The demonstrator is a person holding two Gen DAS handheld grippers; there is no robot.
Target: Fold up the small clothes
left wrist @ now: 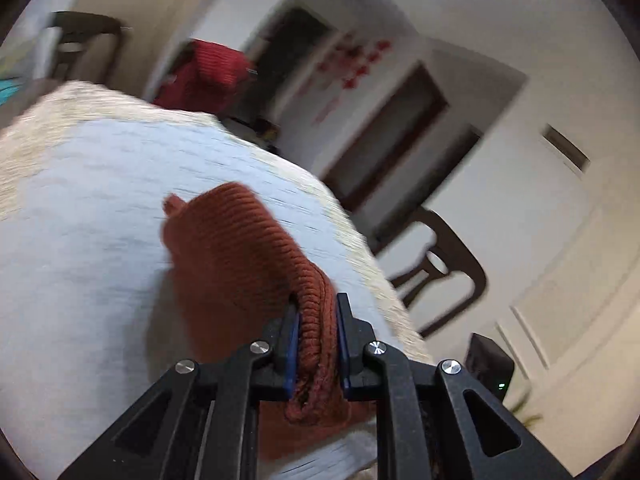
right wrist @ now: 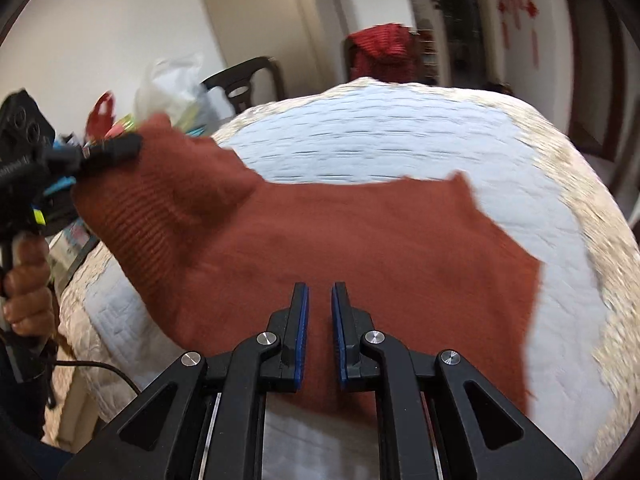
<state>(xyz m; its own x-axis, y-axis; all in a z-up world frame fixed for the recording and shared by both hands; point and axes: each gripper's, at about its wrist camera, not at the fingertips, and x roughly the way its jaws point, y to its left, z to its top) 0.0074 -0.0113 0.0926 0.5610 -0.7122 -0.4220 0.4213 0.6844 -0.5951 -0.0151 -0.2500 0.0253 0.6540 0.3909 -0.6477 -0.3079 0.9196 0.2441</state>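
A rust-orange knitted garment (right wrist: 360, 248) lies spread on a white quilted cover (right wrist: 380, 136), with its left part lifted off the surface. My left gripper (left wrist: 318, 312) is shut on a bunched ribbed edge of the garment (left wrist: 240, 248) and holds it up. It also shows in the right wrist view (right wrist: 116, 146) at the far left, pinching the raised corner. My right gripper (right wrist: 320, 296) hovers just above the garment's near middle. Its jaws stand a narrow gap apart with nothing between them.
The cover has a beige fringed border (right wrist: 592, 208). Dark wooden chairs (left wrist: 440, 272) stand around the table. A red cloth (right wrist: 384, 52) hangs over a far chair. Plastic bags and coloured clutter (right wrist: 168, 88) sit at the left.
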